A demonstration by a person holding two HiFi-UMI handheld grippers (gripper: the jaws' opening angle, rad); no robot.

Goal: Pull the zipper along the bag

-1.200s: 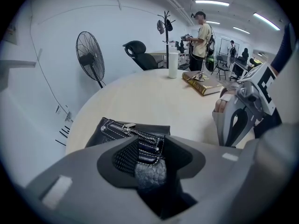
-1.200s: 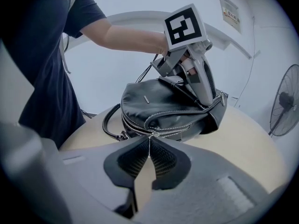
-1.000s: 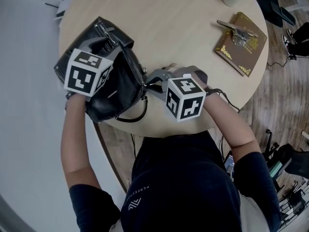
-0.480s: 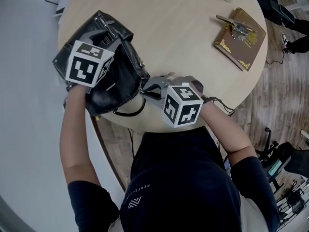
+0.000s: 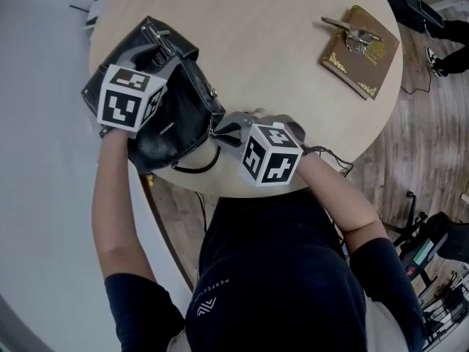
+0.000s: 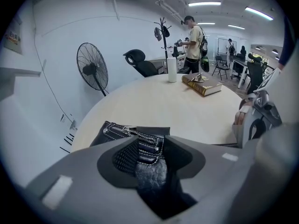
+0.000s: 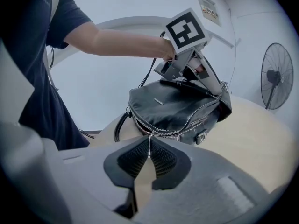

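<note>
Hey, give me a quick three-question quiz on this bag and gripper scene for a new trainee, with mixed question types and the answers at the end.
1. True or false: the right gripper is shut on the zipper pull.
2. What is clamped in the left gripper? A) a book B) an end of the black bag C) nothing
3. Fill in: the bag rests on a round, light wooden ___.
Key: 1 true; 2 B; 3 table.
</note>
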